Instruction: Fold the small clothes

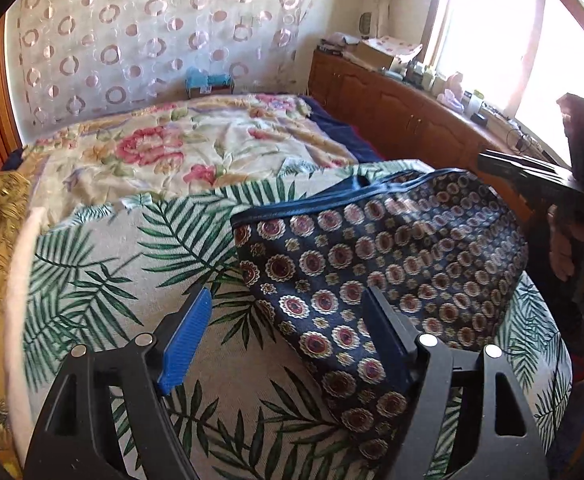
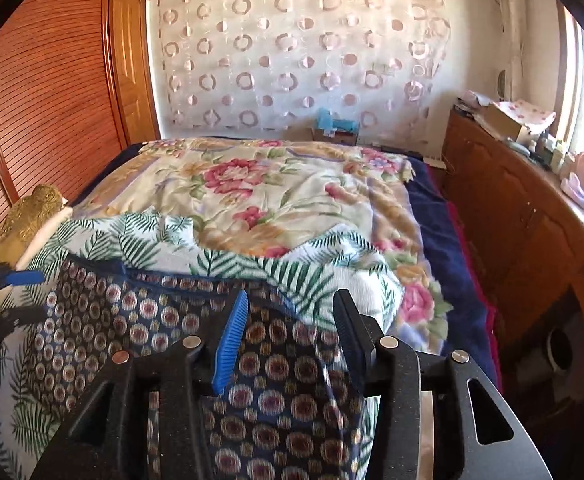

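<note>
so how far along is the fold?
Early. Done: the navy medallion-print garment lies on the palm-leaf cloth, waistband visible, apparently not yet folded. In hand: nothing; the left gripper and right gripper are both open over it. Left: grasp and make the folds.

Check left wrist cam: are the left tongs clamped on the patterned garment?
No. The left tongs stand open above the patterned garment, blue pad well apart from the other finger.

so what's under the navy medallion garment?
The navy medallion garment lies on a palm-leaf cloth, which overlaps a floral bedspread. Whatever is directly beneath the garment is covered. Both tools are open: left tool, right tool.
</note>
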A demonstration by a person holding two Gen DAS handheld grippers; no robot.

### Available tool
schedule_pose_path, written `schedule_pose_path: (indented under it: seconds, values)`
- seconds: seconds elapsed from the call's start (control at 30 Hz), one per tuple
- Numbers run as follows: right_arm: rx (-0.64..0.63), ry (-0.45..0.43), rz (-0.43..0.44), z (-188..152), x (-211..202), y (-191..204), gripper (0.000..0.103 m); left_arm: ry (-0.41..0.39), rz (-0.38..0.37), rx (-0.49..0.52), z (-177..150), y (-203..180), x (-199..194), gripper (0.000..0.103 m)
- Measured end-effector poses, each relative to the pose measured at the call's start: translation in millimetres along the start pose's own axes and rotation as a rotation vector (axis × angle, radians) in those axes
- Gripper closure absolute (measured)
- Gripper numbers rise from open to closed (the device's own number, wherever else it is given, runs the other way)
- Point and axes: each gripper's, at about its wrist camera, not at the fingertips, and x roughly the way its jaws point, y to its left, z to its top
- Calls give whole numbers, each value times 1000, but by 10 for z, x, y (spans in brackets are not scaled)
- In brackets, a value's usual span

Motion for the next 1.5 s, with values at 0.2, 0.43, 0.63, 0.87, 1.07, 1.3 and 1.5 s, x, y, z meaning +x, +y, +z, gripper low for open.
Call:
schedule_pose_path:
  seconds: [0.2,0.43,0.63,0.87,1.07,1.3,1.5]
  values:
    - [17,55,-6,-173,-75,-56,56,60,-41,-56,15,107,249,26]
    - [58,137,-10,-306,-1,-239,40,62,-44,-53,16,75,301,26]
    - [115,161,20,-317,104,-384,38,60,-36,-46,13,65,303,26]
    - [147,162,65,-304,150,-471,38,61,-82,-66,43,105,305,55]
    - [116,169,112,-349,197,-361,63,48,-120,-83,70,109,293,86]
    - [74,150,98,-384,135,-220,91,-6,-126,-73,69,46,128,97]
    - [51,78,79,-347,-102,-74,93,-109,-136,-22,53,-72,-331,98]
